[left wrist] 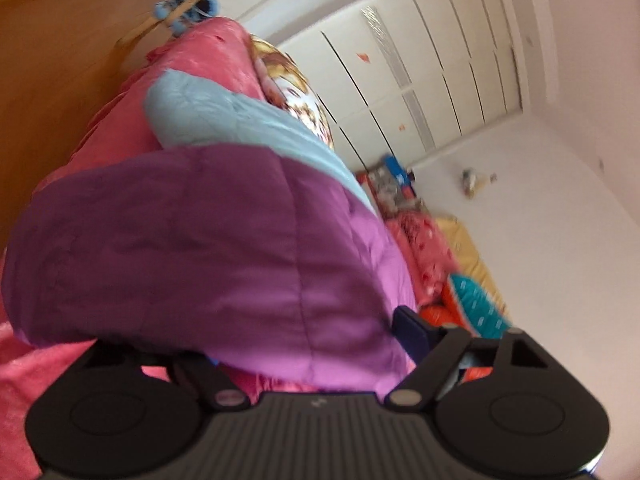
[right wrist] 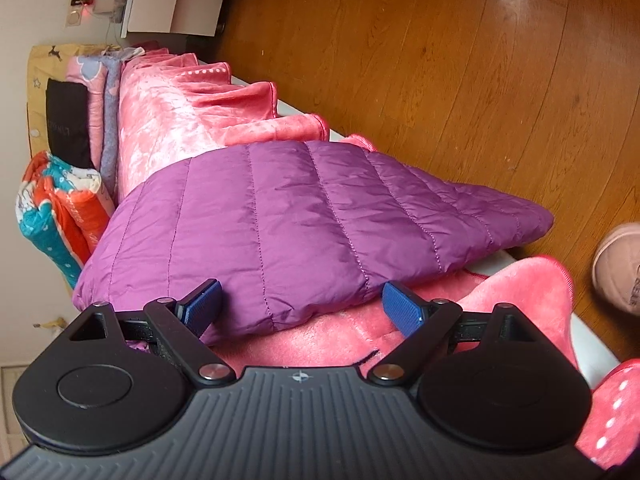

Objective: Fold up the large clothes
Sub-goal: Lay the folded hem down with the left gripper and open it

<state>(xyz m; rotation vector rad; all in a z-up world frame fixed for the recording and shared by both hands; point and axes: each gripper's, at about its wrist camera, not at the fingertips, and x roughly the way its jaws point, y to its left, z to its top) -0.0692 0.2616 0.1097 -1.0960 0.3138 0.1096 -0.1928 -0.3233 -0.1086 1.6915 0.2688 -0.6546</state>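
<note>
My right tongs (right wrist: 300, 306) stand wide apart, the two blue pads (right wrist: 402, 308) set either side of the near edge of the purple quilted jacket (right wrist: 304, 216). The left-hand pad in that view touches or nearly touches the fabric; the other pad sits clear of it, over the pink blanket (right wrist: 320, 344). Nothing is clamped there.

The jacket lies folded flat on the pink blanket covering the bed (right wrist: 596, 344), its stitched panels running across the view. One corner overhangs the bed edge above the wooden floor (right wrist: 440, 40). Beyond the jacket, at the far end of the bed, stands a stack of folded bedding: an orange and teal quilt (right wrist: 56, 216), a black item (right wrist: 68, 120) and pink and lilac pieces. A pink shoe (right wrist: 616, 268) shows at the picture's edge on the floor.

My left tongs (left wrist: 256, 332) are partly open, with a puffed fold of the same purple jacket (left wrist: 200, 248) bulging between and over the jaws. Only one dark blue pad (left wrist: 412, 330) is visible; the other is hidden under the fabric. That view is blurred, and I cannot tell whether the pads press on the cloth. Behind the jacket in that view lie a light blue quilt (left wrist: 224, 120) and a pink quilt (left wrist: 208, 52), with a white wardrobe (left wrist: 420, 60) beyond.
</note>
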